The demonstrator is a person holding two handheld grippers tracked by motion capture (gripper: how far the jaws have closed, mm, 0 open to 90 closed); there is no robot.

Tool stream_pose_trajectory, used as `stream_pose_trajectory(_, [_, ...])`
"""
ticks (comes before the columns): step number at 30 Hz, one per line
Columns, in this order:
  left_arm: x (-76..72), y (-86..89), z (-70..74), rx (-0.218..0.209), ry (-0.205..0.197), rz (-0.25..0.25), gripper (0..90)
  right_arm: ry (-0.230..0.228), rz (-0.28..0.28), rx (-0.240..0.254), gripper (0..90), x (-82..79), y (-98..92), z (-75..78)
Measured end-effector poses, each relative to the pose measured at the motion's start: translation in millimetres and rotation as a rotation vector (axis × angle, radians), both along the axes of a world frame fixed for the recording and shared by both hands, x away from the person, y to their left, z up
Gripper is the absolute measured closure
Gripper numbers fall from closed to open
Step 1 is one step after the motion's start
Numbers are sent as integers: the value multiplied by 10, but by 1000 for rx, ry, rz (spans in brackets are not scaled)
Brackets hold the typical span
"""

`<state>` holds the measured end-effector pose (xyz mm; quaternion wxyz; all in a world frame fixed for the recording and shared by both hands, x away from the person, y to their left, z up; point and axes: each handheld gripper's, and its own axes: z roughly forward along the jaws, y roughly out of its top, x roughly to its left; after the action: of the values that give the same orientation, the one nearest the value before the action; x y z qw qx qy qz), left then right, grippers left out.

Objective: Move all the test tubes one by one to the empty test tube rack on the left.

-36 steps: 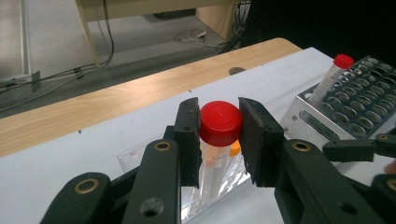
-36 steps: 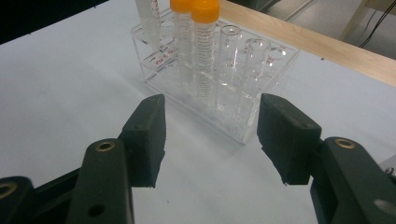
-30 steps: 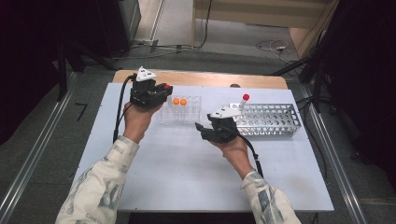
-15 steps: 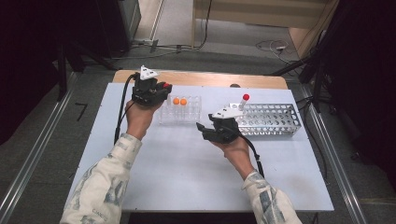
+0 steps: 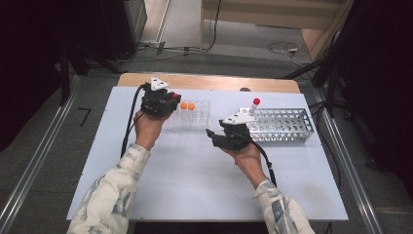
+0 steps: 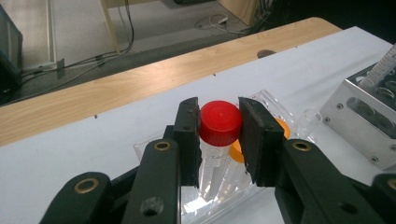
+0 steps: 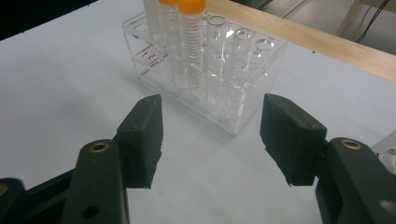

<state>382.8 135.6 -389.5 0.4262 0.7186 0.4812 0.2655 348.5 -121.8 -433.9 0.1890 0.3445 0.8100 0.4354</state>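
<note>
My left gripper [image 6: 218, 140] is shut on a clear tube with a red cap [image 6: 220, 122], held upright over the left end of the clear plastic rack [image 6: 268, 100]. Two orange-capped tubes [image 5: 187, 106] stand in that rack. From above, the left gripper [image 5: 170, 101] sits at the rack's left edge. My right gripper [image 7: 212, 135] is open, its jaws have just been opening a little, and nothing is between them. It points at the clear rack [image 7: 205, 70] from the table's middle [image 5: 214, 134].
A metal tube rack [image 5: 282, 124] lies at the right, with one red-capped tube [image 5: 254, 105] leaning in its left end. A wooden strip [image 5: 209, 82] runs along the table's far edge. Cables trail from both grippers.
My left gripper has sunk slightly with the red-capped tube toward the clear rack. The right hand has stayed in place.
</note>
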Motion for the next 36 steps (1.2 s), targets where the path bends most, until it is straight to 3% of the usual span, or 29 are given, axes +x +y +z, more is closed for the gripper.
stream_pose_trajectory(11, [-29, -17, -137, -4, 23, 9, 692, -2, 1, -1, 378, 5, 6, -14])
stream_pose_trajectory(24, [-30, 0, -169, -24, 43, 10, 655, -2, 0, -2, 377, 13, -4, -17])
stream_pose_trajectory(30, [-53, 21, -126, -66, 40, 13, 581, -2, -18, 7, 377, 30, -50, -3])
stream_pose_trajectory(36, [-84, 33, -97, -69, 50, -1, 438, -26, -75, 2, 378, 66, -172, 49])
